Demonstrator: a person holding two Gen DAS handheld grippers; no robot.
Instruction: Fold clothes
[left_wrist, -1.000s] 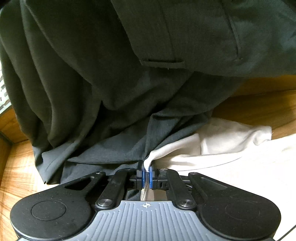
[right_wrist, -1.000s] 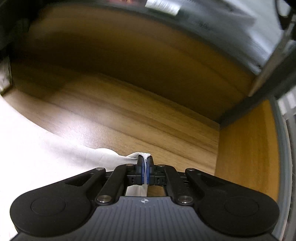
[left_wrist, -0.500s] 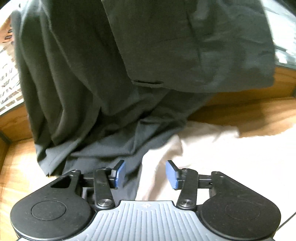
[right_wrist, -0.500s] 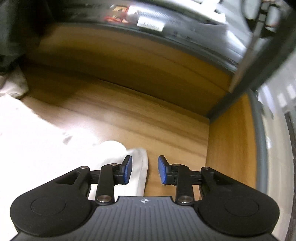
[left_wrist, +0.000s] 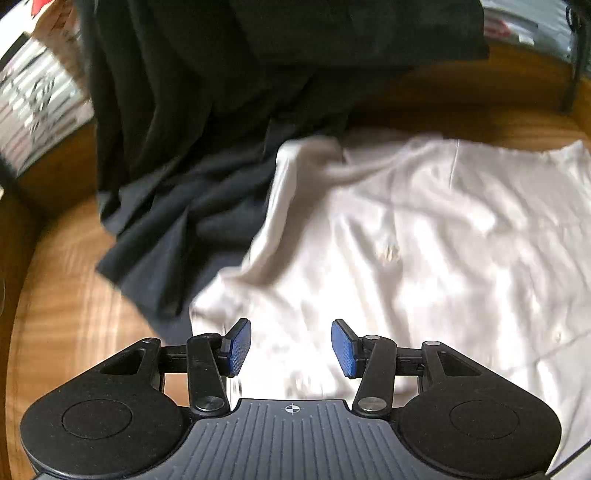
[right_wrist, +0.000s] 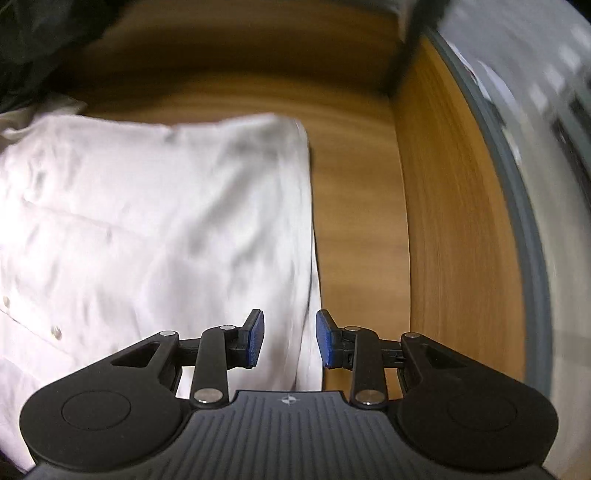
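**Both corners released, shirt laid flat**

Both hand-held grippers had let go and drawn back: the left hand-held gripper (left_wrist: 291, 347) and right hand-held gripper (right_wrist: 289, 339) hung with jaws parted and empty. The white shirt (left_wrist: 424, 236) lay spread on the wooden tabletop (right_wrist: 354, 206), beside dark trousers (left_wrist: 192, 155). This fold looked finished.

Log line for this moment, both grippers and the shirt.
left gripper: open, empty, above white shirt | right gripper: open, empty, over shirt's edge | shirt: flat on wooden table | dark garment: heaped beside it
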